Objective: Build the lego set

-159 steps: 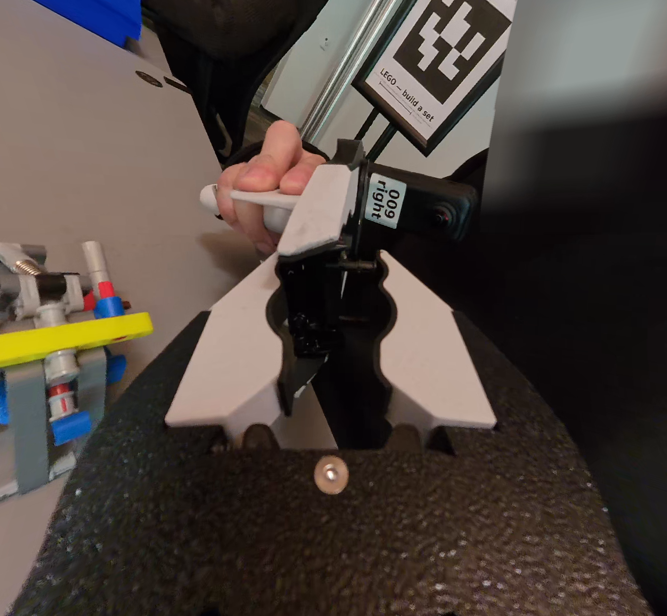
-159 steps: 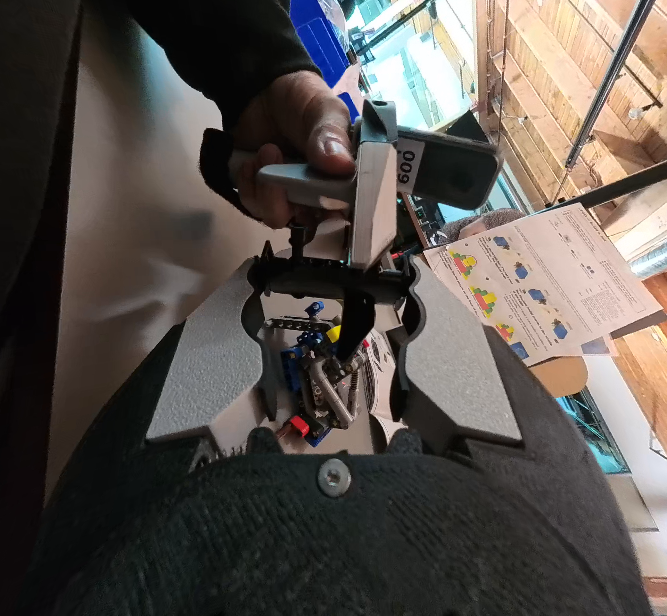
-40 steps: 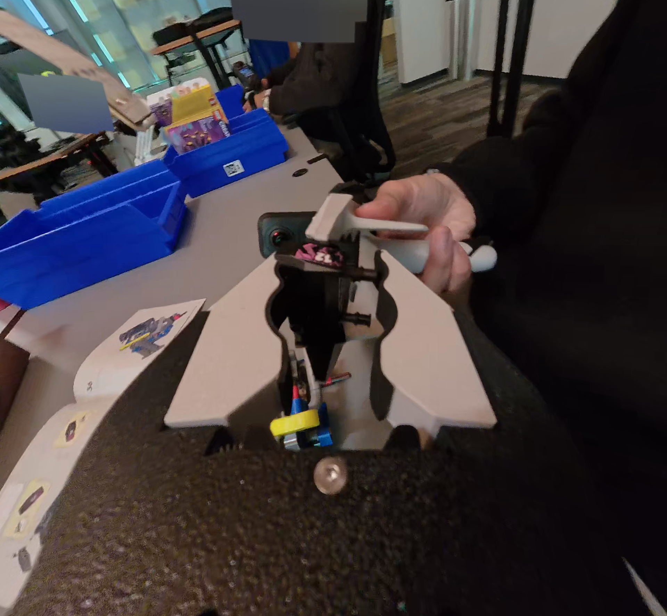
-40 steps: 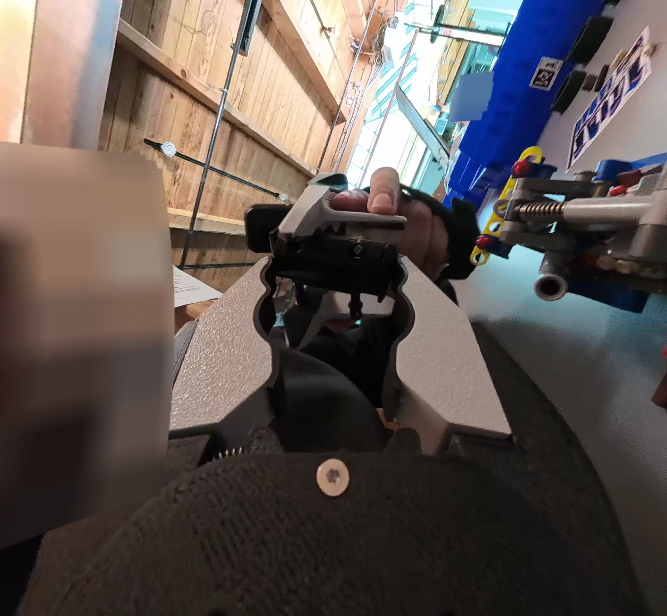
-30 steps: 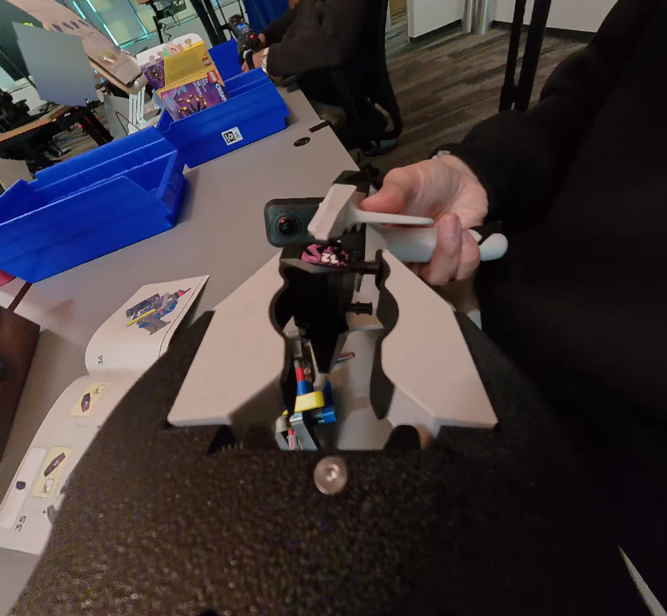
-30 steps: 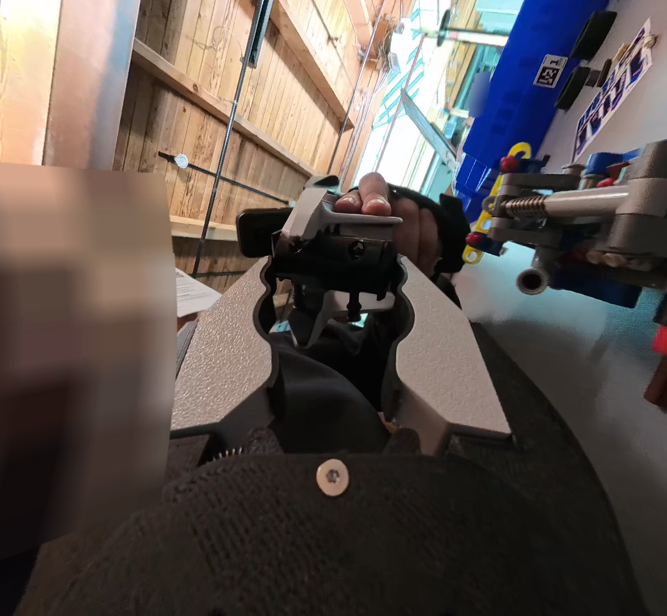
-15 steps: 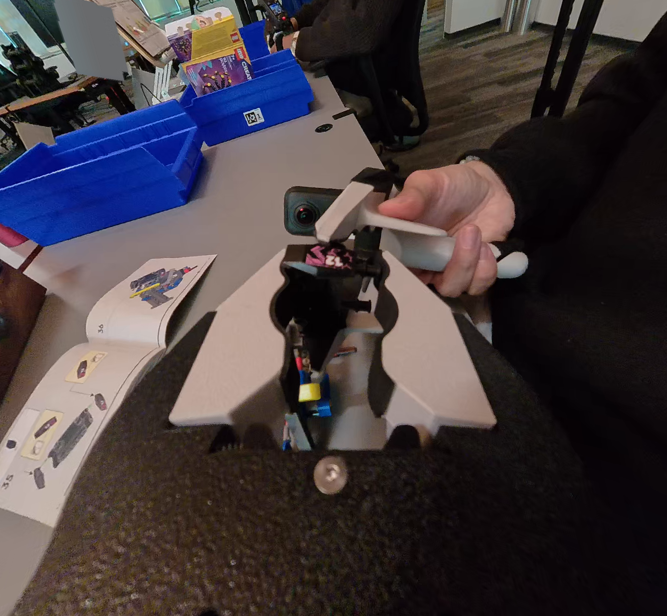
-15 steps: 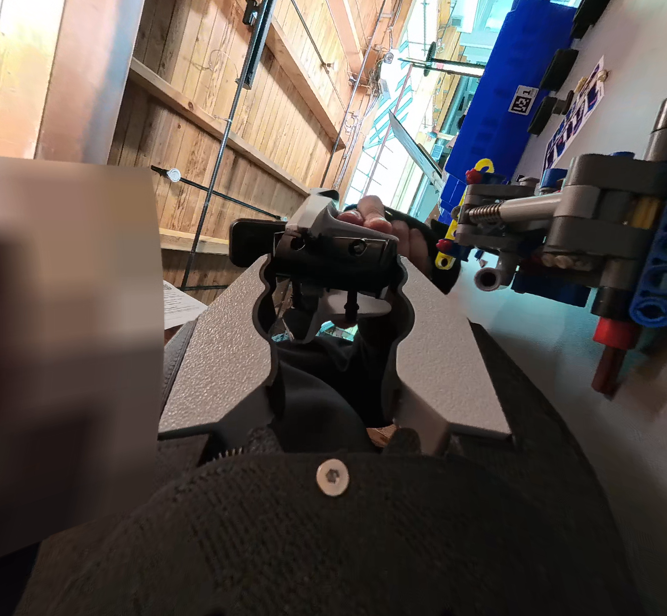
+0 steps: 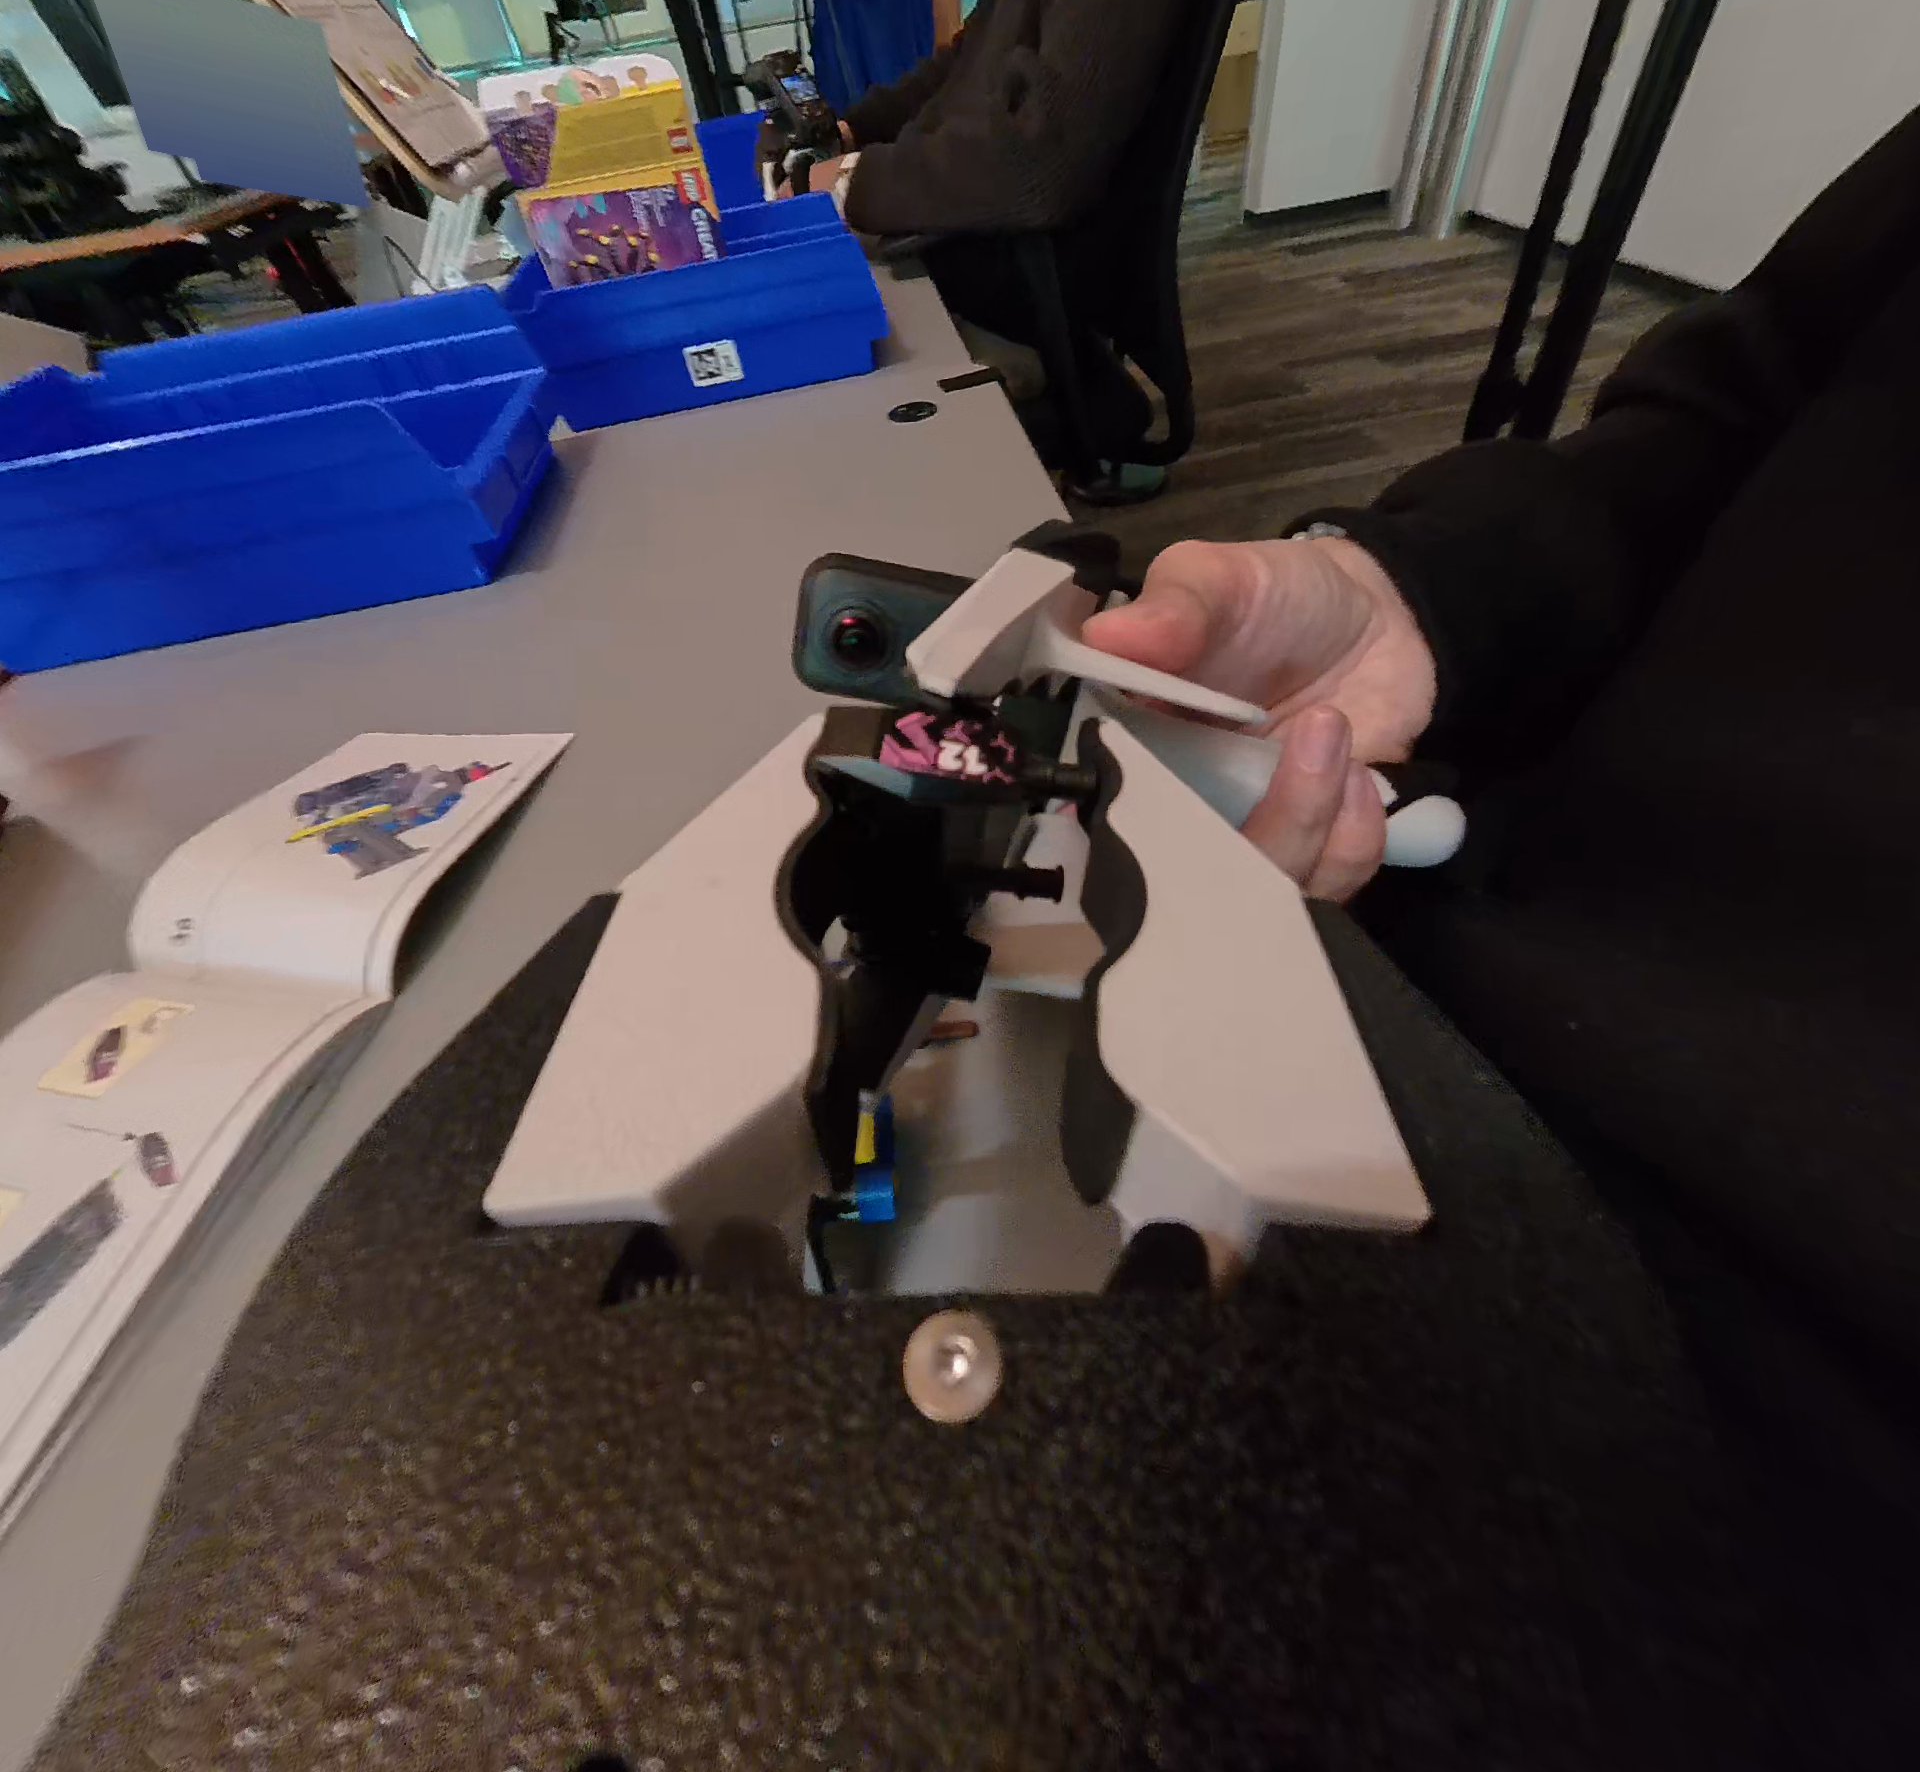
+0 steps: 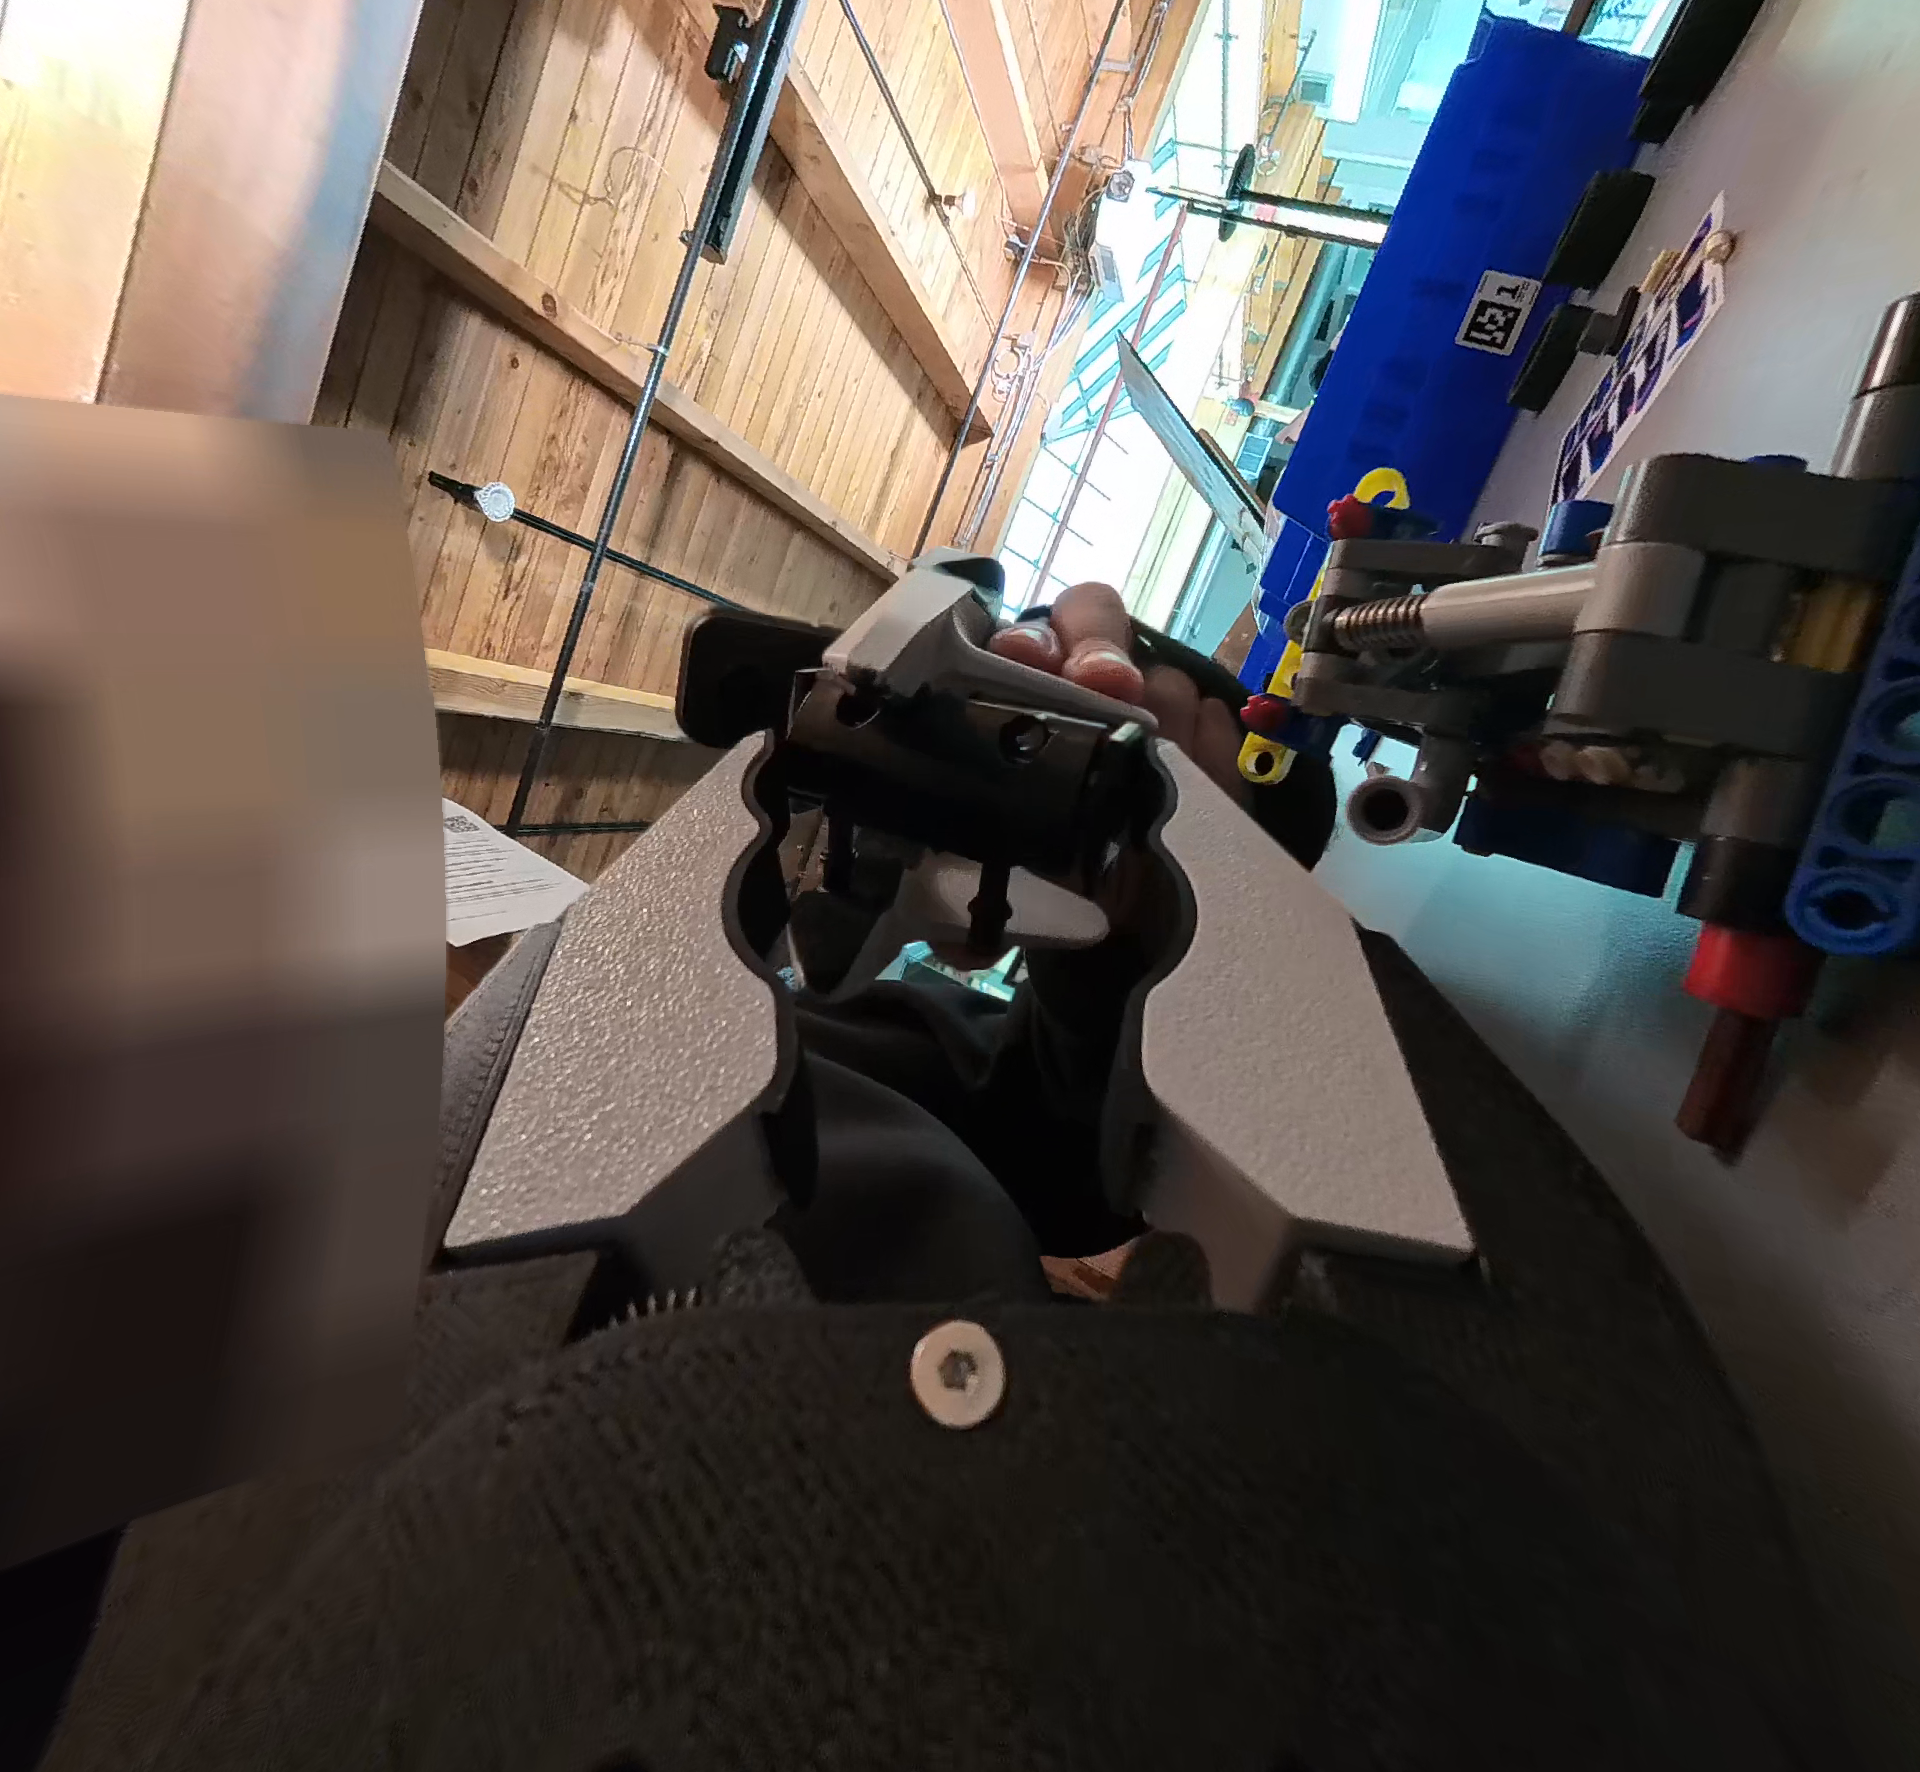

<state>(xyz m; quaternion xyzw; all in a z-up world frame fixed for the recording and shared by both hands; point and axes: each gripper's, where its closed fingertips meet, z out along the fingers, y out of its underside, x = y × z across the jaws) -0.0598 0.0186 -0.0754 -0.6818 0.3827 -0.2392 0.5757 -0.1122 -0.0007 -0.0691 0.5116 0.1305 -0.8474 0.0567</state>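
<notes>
Squarely nose to nose, the two grippers meet over the grey table (image 9: pixel 675 559) with one black toy-brick piece (image 9: pixel 904 849) between them. The left gripper (image 9: pixel 956 735) is closed on it: the piece, which carries a pink sticker and short black pins, spans from one pale finger (image 9: pixel 707 995) to the other, touching both near the tips. The right gripper (image 10: pixel 956 756) faces it from the opposite side and is clamped on the same piece across a wider stretch, its holed black face filling the gap between the grey fingers (image 10: pixel 644 1047). The right hand (image 9: pixel 1278 673) and left hand (image 10: pixel 1081 642) each squeeze a trigger handle. The grey, blue and yellow brick model (image 10: pixel 1621 642) sits on the table below and beside this joint grasp, apart from the held piece. It shows only as a sliver of blue and yellow (image 9: pixel 873 1172) low between the left fingers. Its long axis runs toward the grippers, coil spring (image 10: pixel 1371 621) end nearest, and the left gripper looks the closer of the two. An open instruction booklet (image 9: pixel 343 849) lies toward the table's left edge, and blue bins (image 9: pixel 260 465) line its far side.
</notes>
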